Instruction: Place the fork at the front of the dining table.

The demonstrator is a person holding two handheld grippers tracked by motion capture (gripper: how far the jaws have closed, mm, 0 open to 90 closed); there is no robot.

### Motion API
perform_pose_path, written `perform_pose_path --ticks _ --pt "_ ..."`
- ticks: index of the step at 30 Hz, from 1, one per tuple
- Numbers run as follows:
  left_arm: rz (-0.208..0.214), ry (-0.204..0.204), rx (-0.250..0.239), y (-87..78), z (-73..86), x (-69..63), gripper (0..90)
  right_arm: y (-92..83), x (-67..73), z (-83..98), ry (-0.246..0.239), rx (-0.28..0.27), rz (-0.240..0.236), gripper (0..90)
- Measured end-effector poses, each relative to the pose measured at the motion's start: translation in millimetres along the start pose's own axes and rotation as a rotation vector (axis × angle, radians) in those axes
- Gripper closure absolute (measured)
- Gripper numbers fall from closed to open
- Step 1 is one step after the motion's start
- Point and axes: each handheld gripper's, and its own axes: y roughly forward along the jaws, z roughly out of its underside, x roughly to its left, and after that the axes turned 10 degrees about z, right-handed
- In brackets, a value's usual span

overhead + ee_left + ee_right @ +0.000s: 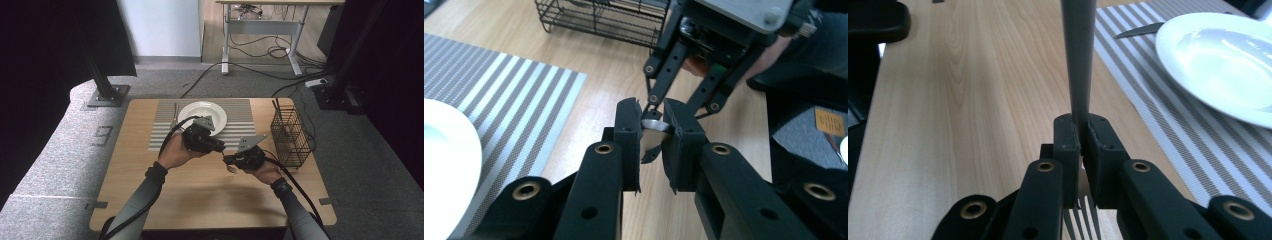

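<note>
Fork (pixel 1079 65) held in the air over the worktop (pixel 200 190), clamped by both the right gripper (pixel 1081 132) and the left gripper (pixel 653 125). Risk: opposing pulls twist it loose. Beyond the fork: plate (pixel 200 111) on striped mat (pixel 165 127). Wire basket (pixel 290 137) right of it, knife (pixel 1138 31) beside plate.

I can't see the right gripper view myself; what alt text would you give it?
The right gripper has its two black jaws shut on a fork, whose grey handle runs up and away while its tines poke out below the jaws. Beyond lies a wooden table, with a white plate on a striped placemat at the right.
</note>
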Motion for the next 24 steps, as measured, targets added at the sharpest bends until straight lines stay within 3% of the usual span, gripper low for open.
perform_pose_path --ticks 2,5,11,15,17,24 --pt "-0.024 -0.001 -0.026 -0.1 1.6 0.1 74.1 -1.0 0.4 -0.3 0.005 -0.005 0.009 84.1" --pt "-0.065 0.002 -0.048 -1.5 4.3 -0.2 62.0 -1.4 0.7 0.1 -0.001 0.009 0.03 84.3" --pt "-0.203 0.027 -0.114 -6.2 16.0 -4.5 34.6 -0.3 0.1 1.4 0.01 0.036 0.065 84.4" --pt "-0.257 -0.01 -0.168 -10.4 29.9 -6.1 23.5 0.2 -2.5 2.8 0.027 0.06 0.089 84.4" --pt "-0.29 -0.025 -0.173 -10.3 38.9 -7.4 17.7 0.2 -4.4 3.7 0.033 0.072 0.104 84.4" --pt "-0.308 -0.086 -0.161 8.1 82.0 -9.5 10.9 -0.5 -15.3 6.6 0.09 0.109 0.173 84.5"
